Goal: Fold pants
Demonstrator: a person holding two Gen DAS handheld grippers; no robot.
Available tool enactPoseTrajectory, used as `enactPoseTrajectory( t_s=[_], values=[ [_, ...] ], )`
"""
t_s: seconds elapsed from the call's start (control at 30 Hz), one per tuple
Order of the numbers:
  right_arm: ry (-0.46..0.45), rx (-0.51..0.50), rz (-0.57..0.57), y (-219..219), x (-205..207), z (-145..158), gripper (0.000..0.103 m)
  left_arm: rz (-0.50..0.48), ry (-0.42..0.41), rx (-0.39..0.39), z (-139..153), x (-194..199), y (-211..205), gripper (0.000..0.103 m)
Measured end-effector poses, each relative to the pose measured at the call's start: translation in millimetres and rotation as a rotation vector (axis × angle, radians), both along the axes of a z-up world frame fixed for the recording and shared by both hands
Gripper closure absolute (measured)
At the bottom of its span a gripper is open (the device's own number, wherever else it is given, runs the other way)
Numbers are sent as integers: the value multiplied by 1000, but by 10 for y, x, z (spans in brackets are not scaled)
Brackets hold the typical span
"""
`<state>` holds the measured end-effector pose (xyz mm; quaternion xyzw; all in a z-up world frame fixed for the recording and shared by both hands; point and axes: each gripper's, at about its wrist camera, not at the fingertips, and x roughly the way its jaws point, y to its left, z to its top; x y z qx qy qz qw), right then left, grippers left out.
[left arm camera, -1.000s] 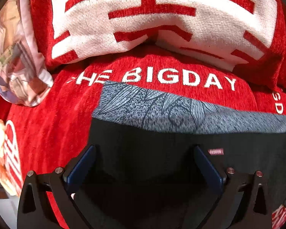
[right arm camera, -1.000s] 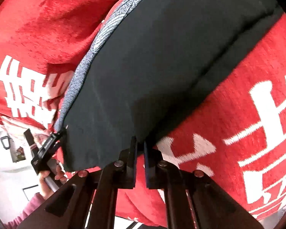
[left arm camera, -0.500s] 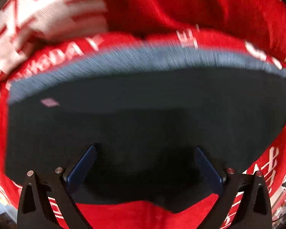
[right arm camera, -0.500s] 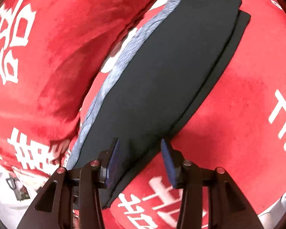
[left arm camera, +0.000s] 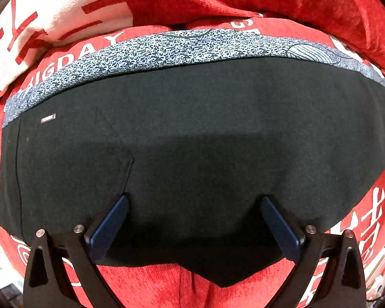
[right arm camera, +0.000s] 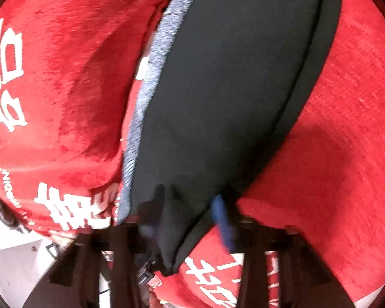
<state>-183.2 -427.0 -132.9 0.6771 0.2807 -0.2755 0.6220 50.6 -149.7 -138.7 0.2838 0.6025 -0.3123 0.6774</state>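
Observation:
Black pants (left arm camera: pixel 205 133) with a speckled grey waistband (left arm camera: pixel 182 48) lie folded flat on a red blanket (left arm camera: pixel 146 287). My left gripper (left arm camera: pixel 192 228) is open and empty, its blue pads over the near edge of the pants. In the right wrist view the pants (right arm camera: pixel 231 89) run away from me, waistband (right arm camera: pixel 151 77) on the left. My right gripper (right arm camera: pixel 184 220) is open, blurred by motion, with the near corner of the pants between its fingers.
A red cushion with white characters (left arm camera: pixel 51 12) lies behind the pants. Red bedding with white lettering (right arm camera: pixel 51 77) is bunched on the left in the right wrist view. A white floor (right arm camera: pixel 18 264) shows at the lower left there.
My right gripper has let go of the pants edge and opened wide. My left gripper has swung right along the pants and stayed open.

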Motion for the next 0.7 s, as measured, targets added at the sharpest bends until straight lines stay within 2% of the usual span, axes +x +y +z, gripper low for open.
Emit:
enactPoseTrajectory(
  t_s=[0.1,0.17,0.23,0.3,0.37,0.43,0.57,0.7],
  values=[
    [-7,-58,22,30,-41,165,96,-40,-26,-2,39,-59,27,0],
    [39,-119,66,98,-27,249,96,-60,-43,-10,30,-84,28,0],
    [102,-121,97,119,-32,131,96,-56,-32,-12,20,-68,34,0],
    [97,-94,93,111,-65,12,94,-52,-27,11,49,-63,41,0],
    [89,-83,94,97,-129,77,93,-53,-28,28,105,-59,4,0],
    [114,-110,99,68,-246,223,89,-55,-14,-1,224,-101,-39,0],
    [218,-249,35,-267,-677,551,87,-90,-13,-44,401,-294,-317,0],
    [267,-257,-102,-730,-1099,611,87,-102,-3,-90,452,-518,-731,0]
  ],
)
